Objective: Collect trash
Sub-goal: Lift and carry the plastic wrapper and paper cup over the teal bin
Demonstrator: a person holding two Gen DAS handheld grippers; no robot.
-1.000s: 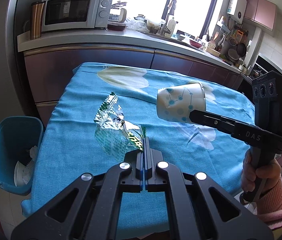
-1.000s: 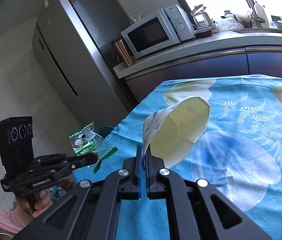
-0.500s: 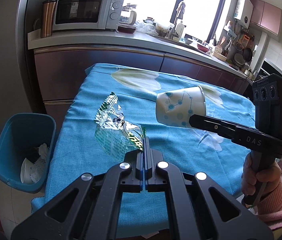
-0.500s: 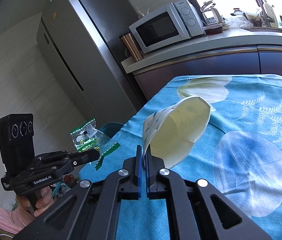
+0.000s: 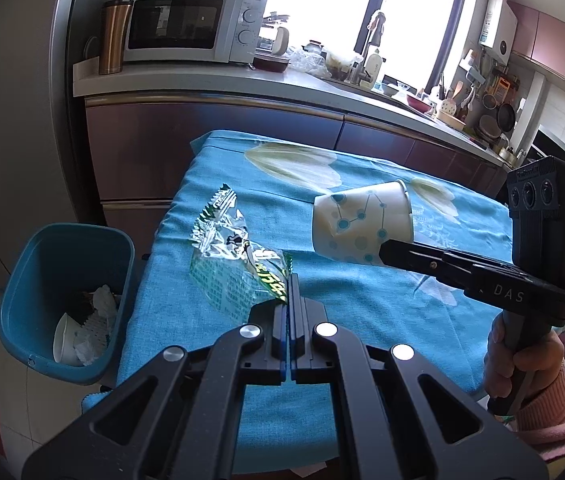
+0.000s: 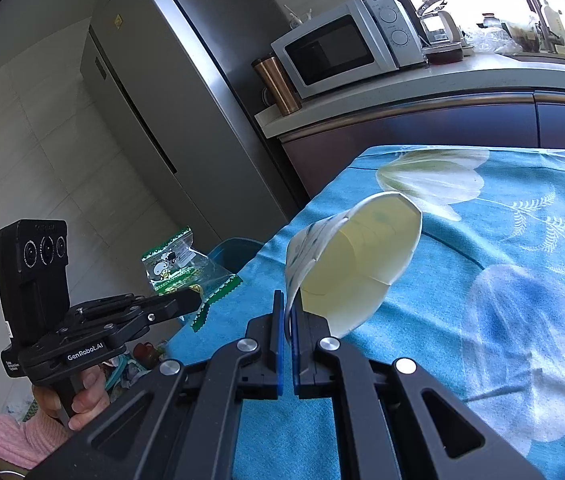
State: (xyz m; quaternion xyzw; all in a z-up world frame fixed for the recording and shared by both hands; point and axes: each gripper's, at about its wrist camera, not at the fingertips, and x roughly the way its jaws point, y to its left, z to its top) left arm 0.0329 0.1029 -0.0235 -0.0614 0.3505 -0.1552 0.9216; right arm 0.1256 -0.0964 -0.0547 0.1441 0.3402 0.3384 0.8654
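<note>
Black grippers (image 5: 289, 292), silver screws, pink sleeves (image 5: 554, 416)

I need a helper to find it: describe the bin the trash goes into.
Start at the table with the turquoise floral cloth. On the floor at its left edge, in front of the dark lower cabinets, stands the bin. It is blue plastic, open-topped, and already holds a white cup and crumpled paper.
</note>
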